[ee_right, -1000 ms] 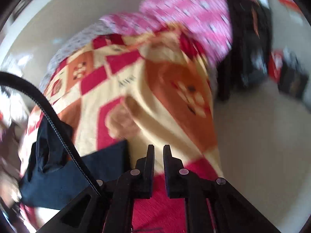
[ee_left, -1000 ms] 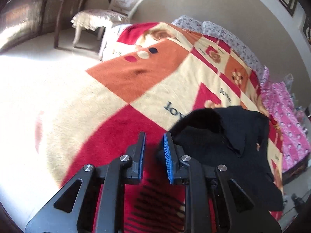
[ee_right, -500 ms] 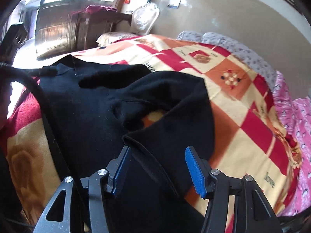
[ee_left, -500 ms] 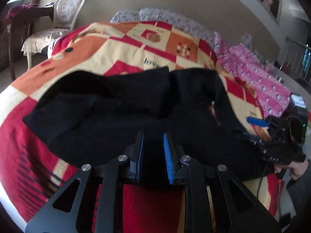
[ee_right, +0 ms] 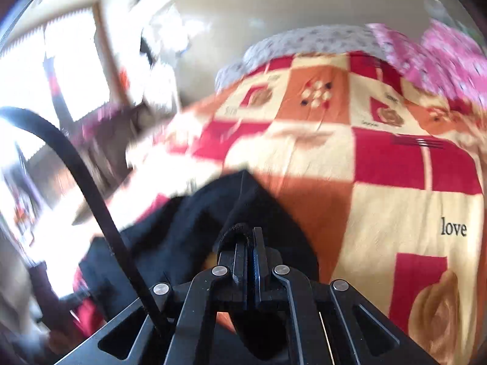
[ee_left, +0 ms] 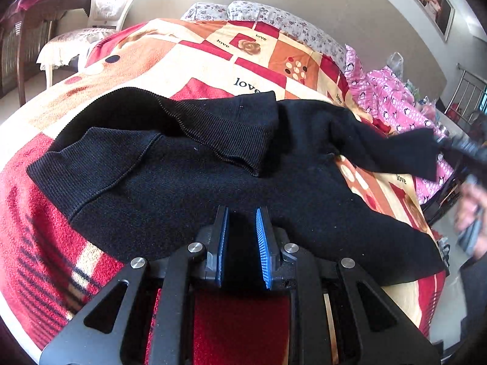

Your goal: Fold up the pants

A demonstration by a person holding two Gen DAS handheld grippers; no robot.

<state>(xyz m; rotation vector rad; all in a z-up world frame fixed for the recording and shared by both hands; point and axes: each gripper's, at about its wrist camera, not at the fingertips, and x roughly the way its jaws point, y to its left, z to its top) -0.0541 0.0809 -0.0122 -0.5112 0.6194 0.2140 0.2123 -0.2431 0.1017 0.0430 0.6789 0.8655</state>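
Pants (ee_left: pixel 231 188) black, spread on blanket (ee_left: pixel 194 70) | left hand-held gripper (ee_left: pixel 242 237) parted above them | right hand-held gripper (ee_right: pixel 249 243) clamping hem

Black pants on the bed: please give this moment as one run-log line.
left gripper open over black pants | right gripper shut on pants edge | blanket underneath

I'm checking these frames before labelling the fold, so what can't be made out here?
- Left view: the right gripper and the hand are motion-blurred at the right edge; its grip is unreadable there.
- Left view: the left gripper covers the near hem of the black garment.
- Right view: the room left of the blanket is smeared and overexposed.
- Right view: the garment's lower part is cut off by the gripper.
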